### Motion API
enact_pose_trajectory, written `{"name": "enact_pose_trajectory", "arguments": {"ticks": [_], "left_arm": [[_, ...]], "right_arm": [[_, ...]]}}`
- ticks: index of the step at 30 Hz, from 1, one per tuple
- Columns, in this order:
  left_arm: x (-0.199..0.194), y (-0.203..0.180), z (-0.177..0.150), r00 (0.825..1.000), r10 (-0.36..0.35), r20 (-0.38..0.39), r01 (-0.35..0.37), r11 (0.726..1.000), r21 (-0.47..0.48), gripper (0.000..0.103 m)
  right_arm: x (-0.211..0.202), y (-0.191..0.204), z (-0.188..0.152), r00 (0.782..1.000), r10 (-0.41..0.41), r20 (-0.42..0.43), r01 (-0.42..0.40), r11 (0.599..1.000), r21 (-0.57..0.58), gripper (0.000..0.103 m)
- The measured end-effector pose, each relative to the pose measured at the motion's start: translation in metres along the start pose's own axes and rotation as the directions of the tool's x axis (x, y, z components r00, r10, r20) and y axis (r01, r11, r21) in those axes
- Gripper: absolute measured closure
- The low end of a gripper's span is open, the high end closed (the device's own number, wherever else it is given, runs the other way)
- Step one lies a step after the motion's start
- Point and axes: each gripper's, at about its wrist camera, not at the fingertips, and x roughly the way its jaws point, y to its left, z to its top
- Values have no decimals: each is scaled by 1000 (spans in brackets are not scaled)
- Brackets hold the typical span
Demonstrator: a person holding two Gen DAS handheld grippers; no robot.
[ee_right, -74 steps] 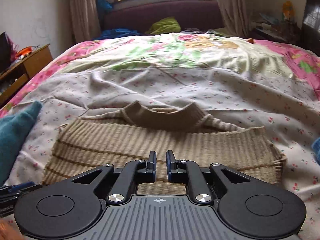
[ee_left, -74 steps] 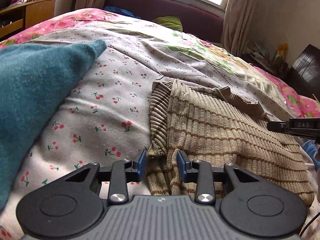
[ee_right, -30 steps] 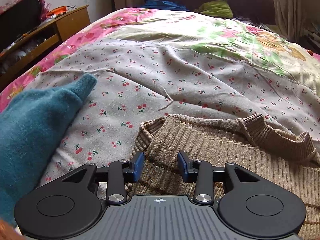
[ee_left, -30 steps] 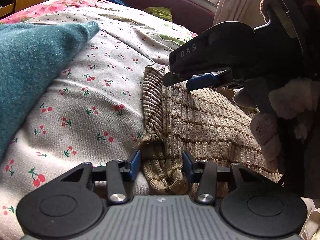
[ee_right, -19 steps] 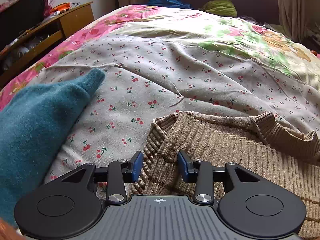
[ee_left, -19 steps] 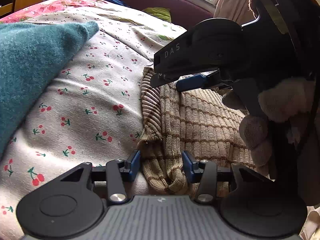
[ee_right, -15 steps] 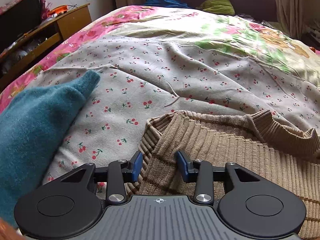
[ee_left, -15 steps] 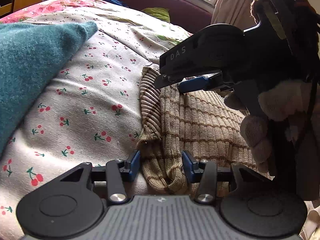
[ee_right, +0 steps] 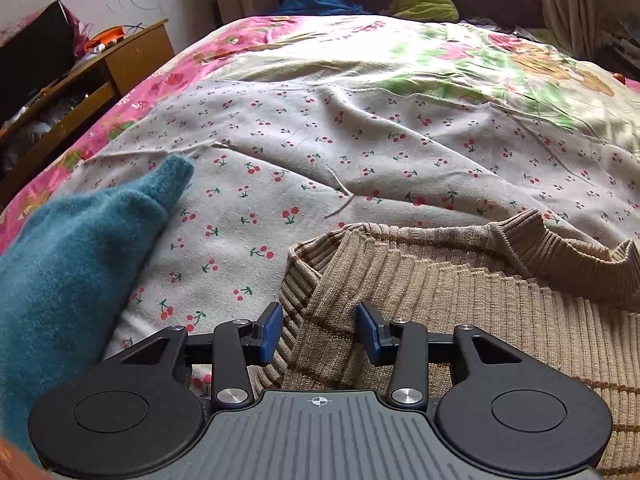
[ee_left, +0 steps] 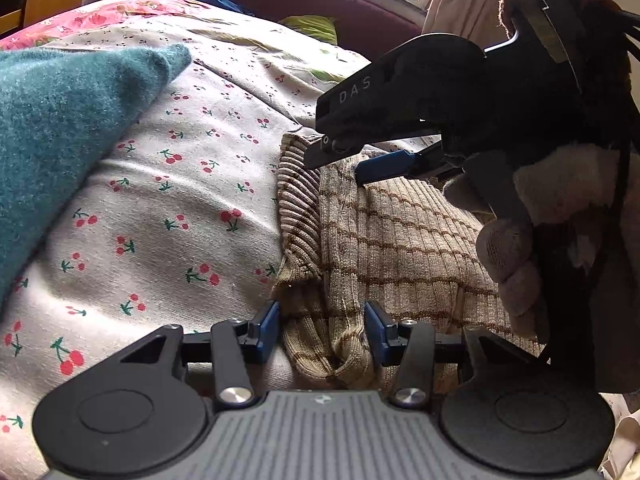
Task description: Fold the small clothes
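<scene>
A small tan ribbed sweater point(ee_left: 400, 248) with thin brown stripes lies on the cherry-print bedsheet point(ee_left: 168, 216). My left gripper point(ee_left: 322, 330) is open, its jaws either side of the sweater's near left hem corner. My right gripper point(ee_right: 318, 330) is open over the sweater's point(ee_right: 460, 300) left shoulder edge, near the ribbed collar point(ee_right: 560, 256). In the left wrist view the right gripper point(ee_left: 340, 164) hovers over the far left corner, held by a gloved hand point(ee_left: 516, 256).
A teal woolly garment point(ee_left: 60, 128) lies on the left of the bed, also in the right wrist view point(ee_right: 68, 264). A wooden cabinet point(ee_right: 80, 84) stands left of the bed. A dark headboard point(ee_left: 304, 4) and curtains are at the back.
My right gripper moved from the sweater's middle to its left shoulder edge and opened. My left gripper opened wider around the hem corner.
</scene>
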Motion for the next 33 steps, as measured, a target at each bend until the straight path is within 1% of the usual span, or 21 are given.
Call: {"name": "enact_pose_trajectory", "arguments": {"ticks": [5,9,13,16,18,20,21,22,25,29,33], "left_arm": [[-1,-3,-1,1000,-1,4,1,1000,13,47],[-3,-5,-2,1000,-23,6,22,1000,20,47],[-3,-4,-2,999,-34,4,34,999,19,47],[-2,-3,-1,999,-45,0,45,999,3,47],[-1,-2,-1,999,-46,-2,46,999,3,47],[-1,-2,-1,999,-44,-2,44,999,6,47],[0,-2,-1,999,-43,-2,43,999,7,47],[1,-2,-1,999,-41,-4,41,999,9,47],[2,-4,-2,999,-33,-2,33,999,22,47],[4,-8,-2,1000,-27,1,27,999,36,46],[4,-7,-2,999,-33,2,33,999,30,47]], "right_arm": [[6,6,4,999,-28,-18,27,999,-23,61],[14,16,9,998,-47,-36,45,997,-62,55],[24,32,9,996,-79,-48,72,988,-134,50],[34,43,5,990,-129,-61,113,969,-219,50],[39,45,2,987,-147,-68,125,958,-257,50],[40,47,1,985,-158,-66,133,951,-280,52],[40,47,1,984,-164,-64,139,947,-289,56],[39,47,0,983,-175,-59,150,943,-299,63],[36,43,0,984,-170,-52,147,943,-298,71],[32,39,1,986,-158,-52,137,950,-280,74],[31,38,2,987,-152,-53,133,956,-261,79]]}}
